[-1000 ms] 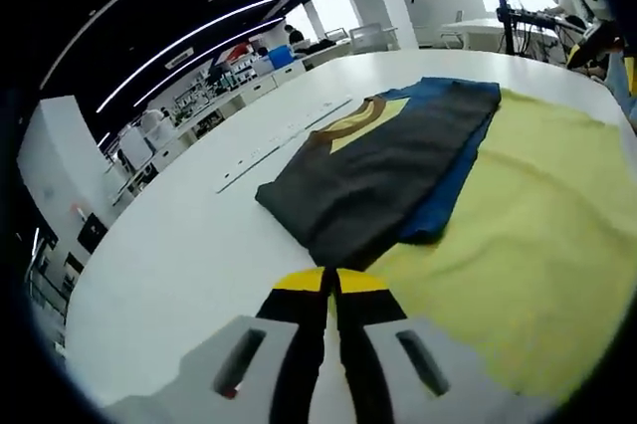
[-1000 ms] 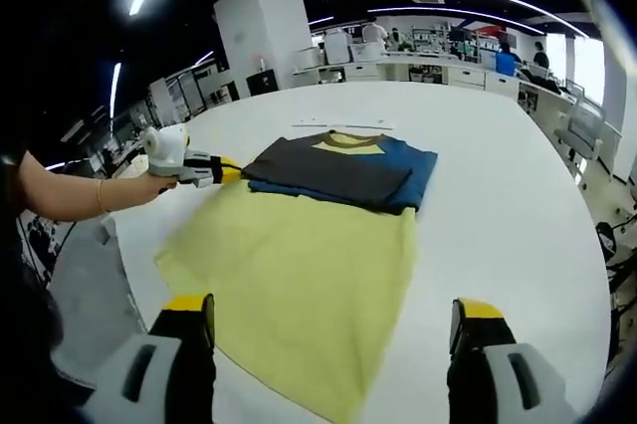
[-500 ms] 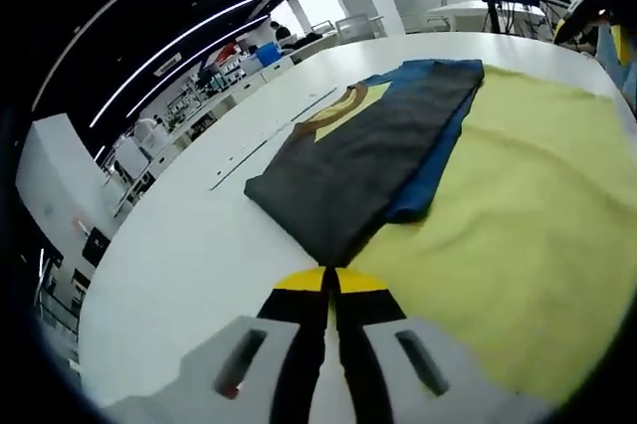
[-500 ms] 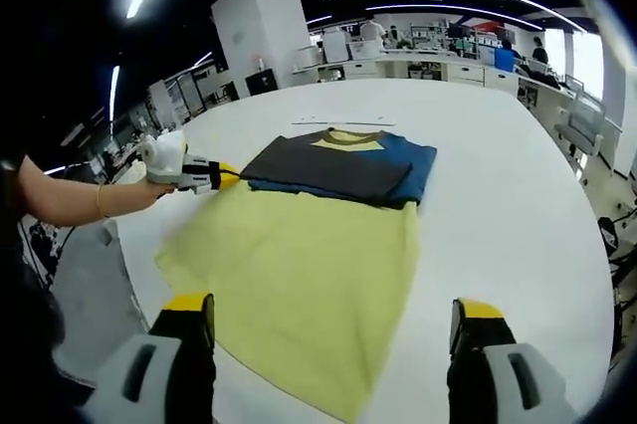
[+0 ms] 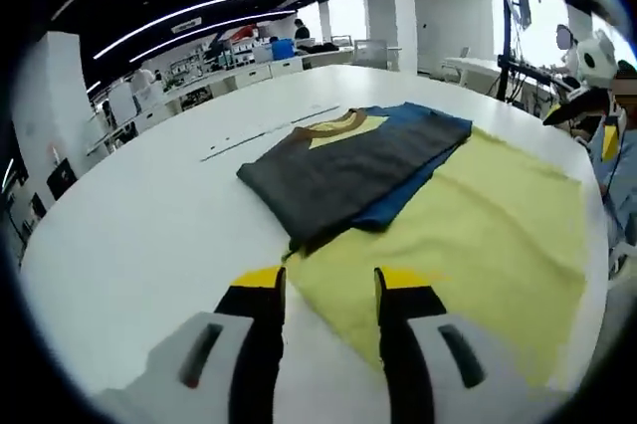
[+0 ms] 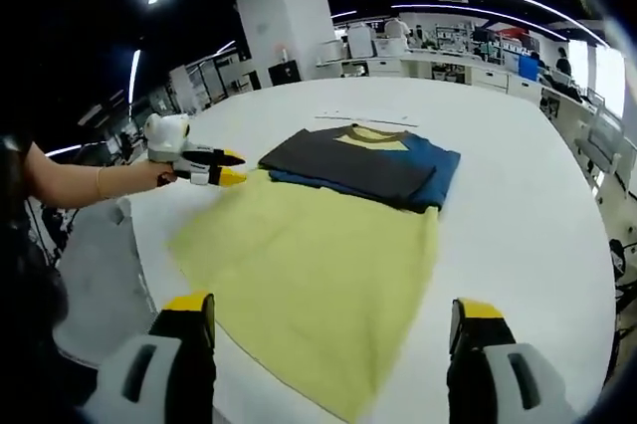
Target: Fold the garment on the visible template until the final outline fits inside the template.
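- On the white tabletop [image 6: 518,205], I saw the yellow template [image 6: 309,265] spread wide before me.
- The folded garment [image 6: 363,165] lay across its far edge, long axis running left to right.
- My left gripper [image 5: 323,285], jaws apart and empty, sat just beside the garment's near-left corner, so I judged it nearer.
- My right gripper [image 6: 328,319] gaped wide, holding nothing, well short of the garment.

Left gripper [image 5: 326,290] jaws slightly parted; right gripper [image 6: 333,317] jaws spread wide.
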A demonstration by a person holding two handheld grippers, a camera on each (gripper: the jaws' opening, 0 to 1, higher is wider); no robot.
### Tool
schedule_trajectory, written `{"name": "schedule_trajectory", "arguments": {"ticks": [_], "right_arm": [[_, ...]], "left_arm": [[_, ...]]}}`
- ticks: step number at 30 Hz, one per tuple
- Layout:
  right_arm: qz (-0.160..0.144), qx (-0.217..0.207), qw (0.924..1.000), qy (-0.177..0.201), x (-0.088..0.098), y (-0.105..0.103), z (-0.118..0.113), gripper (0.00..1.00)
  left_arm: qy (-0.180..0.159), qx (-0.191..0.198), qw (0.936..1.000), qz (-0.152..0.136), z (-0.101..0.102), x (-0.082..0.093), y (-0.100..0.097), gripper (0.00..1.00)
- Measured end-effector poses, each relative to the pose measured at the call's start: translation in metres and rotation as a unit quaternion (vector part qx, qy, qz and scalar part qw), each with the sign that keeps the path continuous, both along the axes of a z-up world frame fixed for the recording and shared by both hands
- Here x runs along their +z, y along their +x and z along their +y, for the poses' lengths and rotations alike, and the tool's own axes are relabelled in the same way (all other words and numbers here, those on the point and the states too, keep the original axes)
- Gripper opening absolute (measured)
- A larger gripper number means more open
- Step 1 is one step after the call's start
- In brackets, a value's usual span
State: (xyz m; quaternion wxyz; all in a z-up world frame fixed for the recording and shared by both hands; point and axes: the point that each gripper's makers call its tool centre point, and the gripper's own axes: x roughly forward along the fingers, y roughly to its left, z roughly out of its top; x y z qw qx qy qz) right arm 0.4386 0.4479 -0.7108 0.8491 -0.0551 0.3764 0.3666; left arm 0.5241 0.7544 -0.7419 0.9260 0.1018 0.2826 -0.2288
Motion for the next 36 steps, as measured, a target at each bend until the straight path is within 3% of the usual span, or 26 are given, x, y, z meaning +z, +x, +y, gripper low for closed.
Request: {"name": "schedule_trajectory", "arguments": {"ticks": [5,12,17,22,28,36], "right_arm": [[0.001,0.027,0.9996,-0.011,-0.003,-0.005,0.0,0.99],[0.001,0.066,0.9975,-0.026,-0.007,-0.015,0.001,0.97],[-0.005,0.089,0.9955,-0.034,-0.009,-0.02,0.002,0.94],[-0.023,0.138,0.9889,-0.05,-0.016,-0.03,0.004,0.9],[-0.022,0.153,0.9865,-0.055,-0.025,-0.036,0.002,0.8],[-0.002,0.166,0.9824,-0.086,-0.044,-0.048,-0.01,0.68]], "left_arm": [[-0.026,-0.031,0.9992,0.003,-0.008,0.013,-0.022,0.48],[-0.027,-0.087,0.9958,0.012,-0.025,0.019,-0.062,0.55],[-0.027,-0.117,0.9924,0.027,-0.035,0.017,-0.089,0.56],[-0.023,-0.151,0.9871,0.047,-0.044,0.009,-0.118,0.55],[-0.035,-0.167,0.9834,0.062,-0.049,0.005,-0.136,0.5],[-0.017,-0.179,0.9807,0.078,-0.052,-0.009,-0.153,0.46]]}}
